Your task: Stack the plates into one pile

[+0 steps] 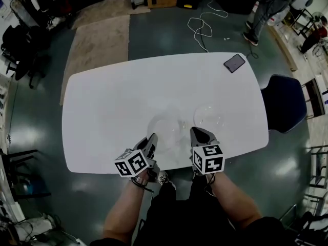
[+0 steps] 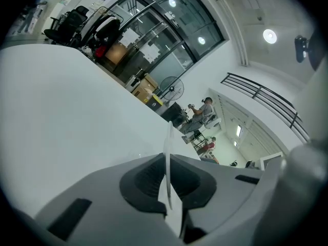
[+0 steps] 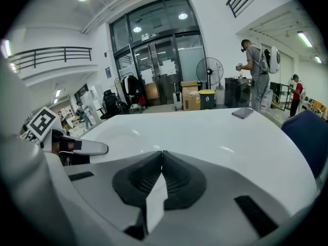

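In the head view, two bare forearms are seen reaching from the bottom edge over the near side of a white tabletop [image 1: 102, 101], each gripper tipped forward and down. The left gripper [image 1: 152, 138] is set at the near rim of a clear plate [image 1: 166, 126]. The right gripper [image 1: 197, 132] is placed just beside the near rim of a second clear plate [image 1: 210, 117]; contact there cannot be told. The two plates lie side by side on the tabletop. A dark phone [image 1: 234, 63] is laid near the far right corner, and a blue chair [image 1: 283, 102] is stood at the right end on a dark floor [image 1: 41, 137].

In the left gripper view, the fingers [image 2: 148, 181] are closed on the thin rim of the clear plate [image 2: 167, 137], which is seen edge-on between them. The tabletop [image 2: 61, 111] fills the left half, with glass doors [image 2: 169, 29] behind it.

In the right gripper view, the fingers [image 3: 141, 181] are pressed together with nothing seen between them. The tabletop [image 3: 205, 132] is spread ahead, the left gripper [image 3: 77, 147] is seen at the left, and the phone [image 3: 242, 113], the chair [image 3: 307, 137], a fan [image 3: 210, 68] and a standing person [image 3: 256, 70] are seen beyond.
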`<state>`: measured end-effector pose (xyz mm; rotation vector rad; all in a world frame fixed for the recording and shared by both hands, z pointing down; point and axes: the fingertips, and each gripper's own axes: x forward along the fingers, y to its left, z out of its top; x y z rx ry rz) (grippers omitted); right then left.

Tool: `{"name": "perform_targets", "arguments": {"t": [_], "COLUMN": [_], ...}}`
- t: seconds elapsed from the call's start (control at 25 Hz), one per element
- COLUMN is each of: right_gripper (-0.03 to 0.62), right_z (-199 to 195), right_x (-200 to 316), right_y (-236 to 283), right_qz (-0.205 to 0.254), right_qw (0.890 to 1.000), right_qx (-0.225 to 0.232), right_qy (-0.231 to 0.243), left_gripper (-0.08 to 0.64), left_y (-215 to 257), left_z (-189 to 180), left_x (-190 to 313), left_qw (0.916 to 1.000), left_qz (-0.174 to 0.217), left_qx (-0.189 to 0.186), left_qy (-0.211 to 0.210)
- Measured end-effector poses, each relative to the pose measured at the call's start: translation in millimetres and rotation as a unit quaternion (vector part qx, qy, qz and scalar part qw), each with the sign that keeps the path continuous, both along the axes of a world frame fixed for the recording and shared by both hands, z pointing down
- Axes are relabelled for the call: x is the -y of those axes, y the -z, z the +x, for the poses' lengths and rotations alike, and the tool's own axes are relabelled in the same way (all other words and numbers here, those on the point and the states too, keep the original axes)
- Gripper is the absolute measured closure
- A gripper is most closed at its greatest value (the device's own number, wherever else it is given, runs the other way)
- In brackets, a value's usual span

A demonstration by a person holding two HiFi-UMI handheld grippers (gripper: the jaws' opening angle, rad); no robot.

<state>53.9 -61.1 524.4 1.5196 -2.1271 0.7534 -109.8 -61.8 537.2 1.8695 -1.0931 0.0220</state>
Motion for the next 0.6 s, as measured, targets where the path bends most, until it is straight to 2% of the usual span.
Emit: {"name": "perform_targets", "arguments": {"t": [0.6], "right_gripper": [0.574], "right_z": [44], "right_x": [0], "right_y": [-23], "right_qz": [-0.015], "right_qw": [1.000], "right_qx": [0.012], "right_qy": [0.014], "left_gripper": [0.528], "left_y": [-32], "left_z": [42], "left_x": [11], "left_qw": [0.9992], "left_qz": [-0.033], "left_qx": [0.000], "left_qy": [0.023]}}
